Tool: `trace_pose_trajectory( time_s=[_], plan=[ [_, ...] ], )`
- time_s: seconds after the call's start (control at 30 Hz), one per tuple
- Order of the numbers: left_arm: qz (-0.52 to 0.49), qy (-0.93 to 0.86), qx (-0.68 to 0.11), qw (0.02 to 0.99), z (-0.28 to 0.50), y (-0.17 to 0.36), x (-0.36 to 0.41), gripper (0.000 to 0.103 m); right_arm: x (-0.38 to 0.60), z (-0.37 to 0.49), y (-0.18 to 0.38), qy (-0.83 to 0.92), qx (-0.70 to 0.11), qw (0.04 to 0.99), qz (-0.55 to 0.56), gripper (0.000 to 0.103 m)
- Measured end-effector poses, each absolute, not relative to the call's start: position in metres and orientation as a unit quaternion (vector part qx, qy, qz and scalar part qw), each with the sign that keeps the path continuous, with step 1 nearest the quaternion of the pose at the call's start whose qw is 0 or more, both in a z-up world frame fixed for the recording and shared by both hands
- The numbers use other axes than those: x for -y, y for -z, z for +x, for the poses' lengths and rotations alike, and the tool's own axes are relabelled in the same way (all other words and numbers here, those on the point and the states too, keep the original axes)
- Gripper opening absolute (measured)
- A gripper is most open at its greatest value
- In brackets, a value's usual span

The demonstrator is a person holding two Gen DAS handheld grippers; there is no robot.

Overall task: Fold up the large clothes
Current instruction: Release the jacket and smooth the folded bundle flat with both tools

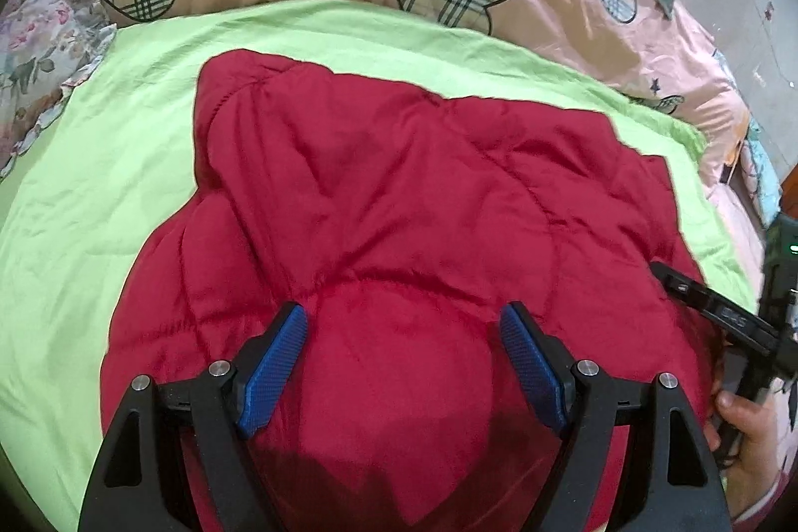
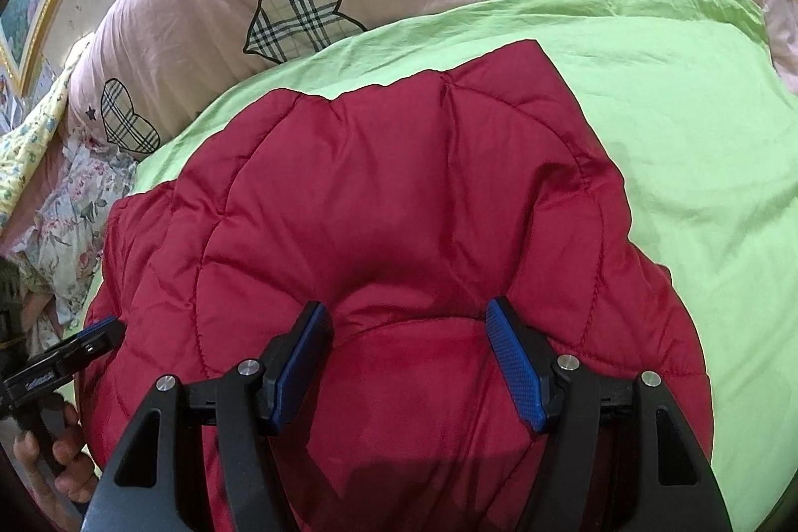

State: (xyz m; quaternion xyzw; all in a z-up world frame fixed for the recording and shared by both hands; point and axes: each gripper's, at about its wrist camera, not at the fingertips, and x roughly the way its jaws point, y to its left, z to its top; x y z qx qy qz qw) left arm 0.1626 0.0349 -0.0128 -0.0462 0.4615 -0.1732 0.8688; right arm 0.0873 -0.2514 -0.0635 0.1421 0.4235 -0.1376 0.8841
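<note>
Two grippers, left gripper [image 1: 403, 332] and right gripper [image 2: 409, 330], are straddling the red quilted jacket [image 1: 399, 183] lying on the green sheet [image 1: 99, 183], jaws spread, nothing pinched; gathering both layers evenly should be keeping the fold square.

i see a red quilted jacket [image 1: 399, 193], puffy with a slight sheen, on a smooth matt green sheet [image 1: 99, 183]; my left gripper [image 1: 404, 332] has textured blue pads [image 1: 274, 367] on matt black plastic.

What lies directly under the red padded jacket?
A green sheet shows around the red padded jacket; the part beneath it is covered, so anything else there cannot be seen.
</note>
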Motion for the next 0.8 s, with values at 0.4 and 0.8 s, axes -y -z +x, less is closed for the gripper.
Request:
trace_pose_trajectory(
  time_s=[0.4,0.8],
  plan=[
    [-0.033,0.168,-0.472,0.865,0.15,0.023,-0.029,0.081,0.242,0.075,0.048,0.145,-0.427,0.881,0.145,0.068],
    [-0.045,0.175,-0.462,0.868,0.128,0.011,-0.039,0.081,0.211,0.018,0.015,0.107,-0.403,0.896,0.155,0.069]
  ],
)
